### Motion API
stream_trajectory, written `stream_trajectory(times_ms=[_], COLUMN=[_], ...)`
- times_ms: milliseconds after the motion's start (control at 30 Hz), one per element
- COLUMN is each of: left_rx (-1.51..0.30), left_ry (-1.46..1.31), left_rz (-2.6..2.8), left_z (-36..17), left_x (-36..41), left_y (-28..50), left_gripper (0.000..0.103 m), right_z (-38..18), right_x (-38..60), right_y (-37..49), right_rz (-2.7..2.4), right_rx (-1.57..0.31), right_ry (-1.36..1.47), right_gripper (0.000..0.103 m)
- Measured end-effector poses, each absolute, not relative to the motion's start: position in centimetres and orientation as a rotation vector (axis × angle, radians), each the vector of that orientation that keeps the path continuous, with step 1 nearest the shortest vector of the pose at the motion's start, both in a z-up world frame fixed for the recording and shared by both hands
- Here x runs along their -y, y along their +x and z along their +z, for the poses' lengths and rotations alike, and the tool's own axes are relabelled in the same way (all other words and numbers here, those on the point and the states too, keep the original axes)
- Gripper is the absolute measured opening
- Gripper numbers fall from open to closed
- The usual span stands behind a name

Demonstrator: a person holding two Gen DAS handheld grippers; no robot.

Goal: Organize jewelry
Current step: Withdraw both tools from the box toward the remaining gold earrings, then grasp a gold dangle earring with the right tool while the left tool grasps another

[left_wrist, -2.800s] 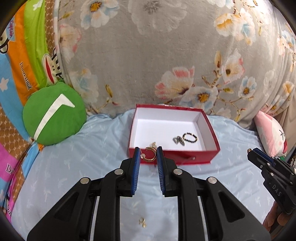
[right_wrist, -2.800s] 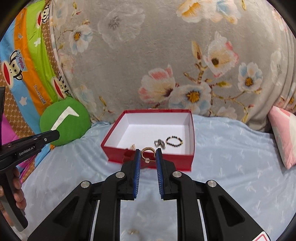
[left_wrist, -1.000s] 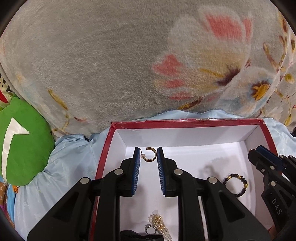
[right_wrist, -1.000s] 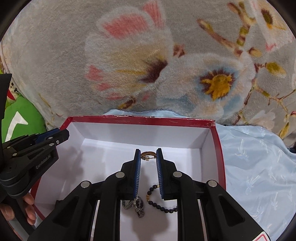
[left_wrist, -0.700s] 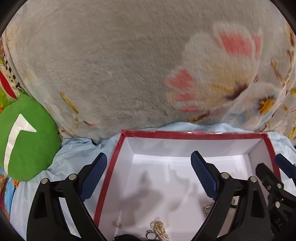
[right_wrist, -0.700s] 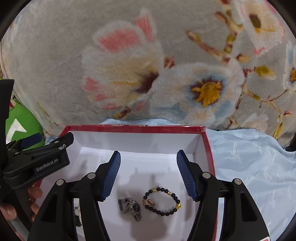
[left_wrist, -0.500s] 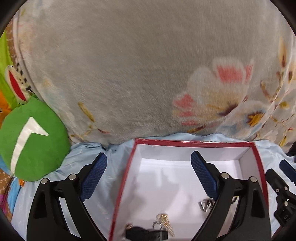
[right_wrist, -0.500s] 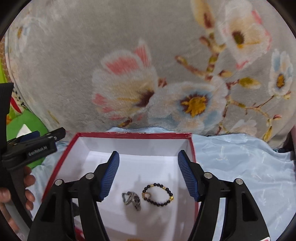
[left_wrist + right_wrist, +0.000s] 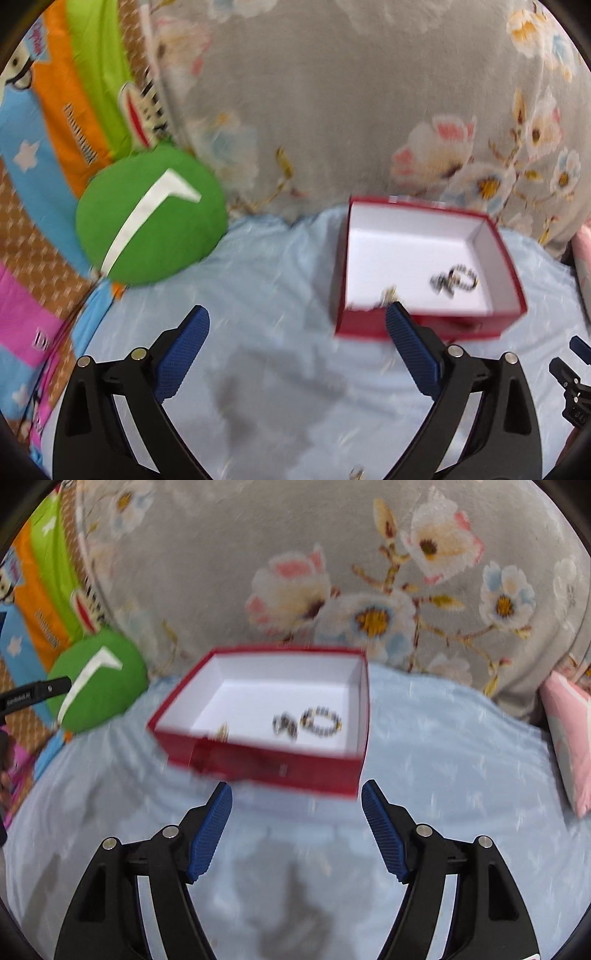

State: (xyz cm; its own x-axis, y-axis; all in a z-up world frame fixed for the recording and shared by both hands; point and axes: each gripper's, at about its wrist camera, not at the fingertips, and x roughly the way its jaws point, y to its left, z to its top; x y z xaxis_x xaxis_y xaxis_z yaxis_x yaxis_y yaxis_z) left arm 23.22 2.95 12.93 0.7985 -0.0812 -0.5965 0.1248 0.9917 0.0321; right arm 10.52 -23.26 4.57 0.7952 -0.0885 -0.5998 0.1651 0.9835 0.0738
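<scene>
A red box with a white inside is seen lying on the light blue bed sheet, close to the grey floral blanket that rises along the bed's far edge. Inside the box, a beaded bracelet and a dark ring-like piece are found side by side near the right wall, and a small gold piece is seen by the front wall; blur hides their detail. The left gripper is held over bare sheet, left of the box's front left corner, its blue fingers spread wide after having just been opened, with nothing between them. The right gripper is held just in front of the box, its fingers likewise spread and lately opened, empty. A green round cushion is seen at the bed's left edge.
</scene>
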Motion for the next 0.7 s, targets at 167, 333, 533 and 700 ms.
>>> stream_trajectory(times_ms=[167,333,533,700], left_rx=[-0.760,-0.854,-0.921,-0.935], left_ry=[0.091,0.105,0.094,0.117], left_rz=[-0.109,-0.128,-0.159,-0.158], left_z=[7.4,2.8,-0.1,-1.3], left_x=[-5.0,-5.2,-4.5,-3.3], left_y=[19.0,15.9,14.2,14.0], left_gripper=[0.094,0.094,0.093,0.093], right_z=[-0.2,-4.1,-6.8,-8.3], right_x=[19.6,16.9,13.9,13.5], right_y=[6.6,5.5,6.2,7.1], right_rz=[-0.121,-0.073,-0.031,-0.030], right_rx=[-0.740,-0.820,-0.874,-0.914], right_ry=[0.084,0.104,0.073,0.106], right_gripper=[0.071,0.069,0.063,0.051])
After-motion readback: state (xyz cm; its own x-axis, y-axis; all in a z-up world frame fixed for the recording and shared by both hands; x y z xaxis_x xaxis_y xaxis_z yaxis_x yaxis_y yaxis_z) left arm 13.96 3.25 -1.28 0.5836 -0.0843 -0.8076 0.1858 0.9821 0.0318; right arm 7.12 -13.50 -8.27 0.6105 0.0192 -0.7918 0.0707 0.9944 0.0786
